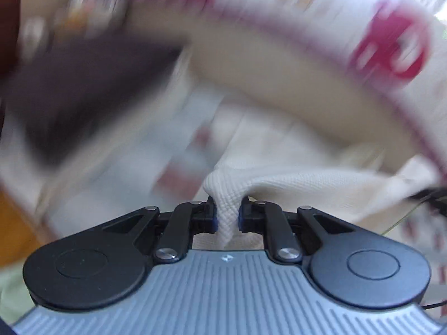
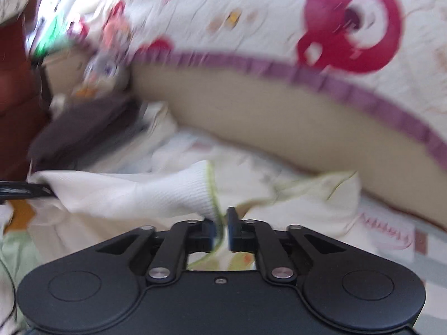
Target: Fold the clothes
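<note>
Right now the left gripper (image 1: 226, 217) is pinched tight on a bunched fold of white ribbed cloth (image 1: 293, 187), low in the middle of the left wrist view; the fabric runs off toward the lower right of that frame. Behind it everything is smeared by blur.

Over in the right wrist view, the right gripper (image 2: 222, 230) stands narrowly parted, with no earlier view to compare. The green-stitched edge of the same garment (image 2: 134, 192) sits between its fingers, close against the left one, but I cannot tell whether the pads press on it. The cloth stretches away to the left edge of the frame.

A patterned quilt (image 2: 251, 11) with a purple border fills the top, above a beige mattress side (image 2: 251, 103).
</note>
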`<action>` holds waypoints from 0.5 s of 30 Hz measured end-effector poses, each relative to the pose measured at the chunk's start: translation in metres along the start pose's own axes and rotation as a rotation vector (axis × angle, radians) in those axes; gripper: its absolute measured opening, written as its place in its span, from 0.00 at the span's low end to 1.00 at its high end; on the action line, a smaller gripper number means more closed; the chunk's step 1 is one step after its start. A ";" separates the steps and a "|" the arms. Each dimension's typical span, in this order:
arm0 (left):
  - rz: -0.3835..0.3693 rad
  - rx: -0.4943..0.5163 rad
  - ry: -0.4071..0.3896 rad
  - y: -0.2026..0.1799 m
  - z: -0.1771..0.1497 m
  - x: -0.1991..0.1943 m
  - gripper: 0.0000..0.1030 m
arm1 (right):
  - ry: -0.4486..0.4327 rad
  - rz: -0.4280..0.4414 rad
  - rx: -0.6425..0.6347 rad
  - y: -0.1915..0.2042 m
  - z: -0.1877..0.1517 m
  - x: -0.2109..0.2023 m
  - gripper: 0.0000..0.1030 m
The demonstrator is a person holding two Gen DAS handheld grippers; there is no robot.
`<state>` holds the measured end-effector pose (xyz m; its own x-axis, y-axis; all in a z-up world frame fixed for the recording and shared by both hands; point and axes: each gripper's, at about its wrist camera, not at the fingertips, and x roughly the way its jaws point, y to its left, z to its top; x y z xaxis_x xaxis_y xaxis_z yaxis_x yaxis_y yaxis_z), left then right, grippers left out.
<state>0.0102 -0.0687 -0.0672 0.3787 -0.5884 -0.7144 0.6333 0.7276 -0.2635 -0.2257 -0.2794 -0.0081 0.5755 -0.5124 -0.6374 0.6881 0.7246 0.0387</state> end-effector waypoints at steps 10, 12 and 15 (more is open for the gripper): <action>0.121 -0.180 0.020 0.061 0.019 0.013 0.11 | 0.336 -0.047 0.262 -0.031 -0.096 0.000 0.55; 0.127 -0.224 0.023 0.076 0.021 0.014 0.12 | 0.385 -0.013 0.330 -0.041 -0.118 -0.004 0.55; 0.129 -0.277 0.039 0.094 0.021 0.016 0.11 | 0.417 0.035 0.377 -0.040 -0.137 -0.005 0.55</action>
<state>0.0896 -0.0173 -0.0898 0.4146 -0.4750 -0.7762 0.3714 0.8670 -0.3321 -0.3168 -0.2433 -0.1115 0.4300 -0.2096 -0.8782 0.8260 0.4839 0.2889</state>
